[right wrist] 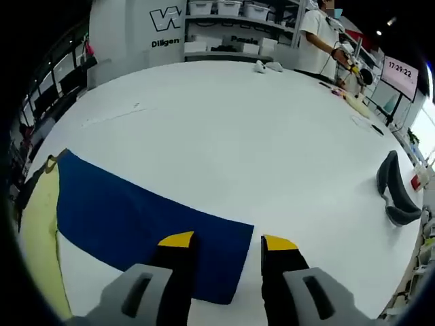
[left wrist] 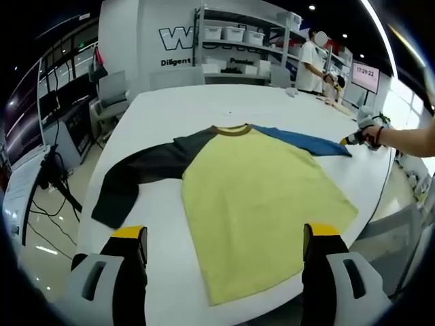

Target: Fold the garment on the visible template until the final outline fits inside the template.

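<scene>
Both sets of jaws apart and empty: right gripper [right wrist: 221,248] poised at cuff of blue sleeve [right wrist: 146,234], long axis running away leftward toward shirt [left wrist: 262,204] spread flat on table [left wrist: 170,115], left gripper [left wrist: 224,238] hovering near hem.

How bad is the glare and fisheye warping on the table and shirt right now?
Left gripper view: the white table is evenly lit, with glare only on the floor at left; the yellow shirt with one dark and one blue sleeve is sharp, and the table edge bows strongly. Right gripper view: the blue sleeve is crisp, soft shadow lies under the right tongs, and the far shelves curve.
</scene>
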Tool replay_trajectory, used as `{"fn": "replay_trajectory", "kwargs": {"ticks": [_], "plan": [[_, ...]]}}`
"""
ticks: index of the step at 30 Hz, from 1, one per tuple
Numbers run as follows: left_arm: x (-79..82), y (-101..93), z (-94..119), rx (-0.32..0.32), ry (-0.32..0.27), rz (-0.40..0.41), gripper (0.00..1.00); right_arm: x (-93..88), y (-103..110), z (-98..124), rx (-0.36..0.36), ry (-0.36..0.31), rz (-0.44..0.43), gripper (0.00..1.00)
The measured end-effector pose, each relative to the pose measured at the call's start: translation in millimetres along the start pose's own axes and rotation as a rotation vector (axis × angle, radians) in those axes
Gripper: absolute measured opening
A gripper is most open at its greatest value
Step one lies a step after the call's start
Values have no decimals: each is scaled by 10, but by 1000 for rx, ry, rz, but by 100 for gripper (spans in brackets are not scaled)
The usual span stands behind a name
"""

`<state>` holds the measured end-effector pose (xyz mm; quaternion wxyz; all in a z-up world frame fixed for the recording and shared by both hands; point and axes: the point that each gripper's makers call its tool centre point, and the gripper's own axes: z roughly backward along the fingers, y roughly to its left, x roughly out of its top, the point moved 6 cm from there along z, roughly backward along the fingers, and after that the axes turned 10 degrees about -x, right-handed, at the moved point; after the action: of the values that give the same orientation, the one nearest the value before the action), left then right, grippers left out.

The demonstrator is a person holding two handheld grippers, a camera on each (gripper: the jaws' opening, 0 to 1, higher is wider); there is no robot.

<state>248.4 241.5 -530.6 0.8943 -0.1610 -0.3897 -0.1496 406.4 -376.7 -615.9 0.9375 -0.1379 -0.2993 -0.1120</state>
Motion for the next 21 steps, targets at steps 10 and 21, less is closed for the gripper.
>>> {"fn": "replay_trajectory", "kwargs": {"ticks": [10, 21], "plan": [[22, 15, 26, 18, -8, 1, 93, -17, 25, -76, 23, -9, -20, 22], [20, -11, 17, 11, 10, -5, 94, 68, 63, -136, 27, -46, 11, 0]]}}
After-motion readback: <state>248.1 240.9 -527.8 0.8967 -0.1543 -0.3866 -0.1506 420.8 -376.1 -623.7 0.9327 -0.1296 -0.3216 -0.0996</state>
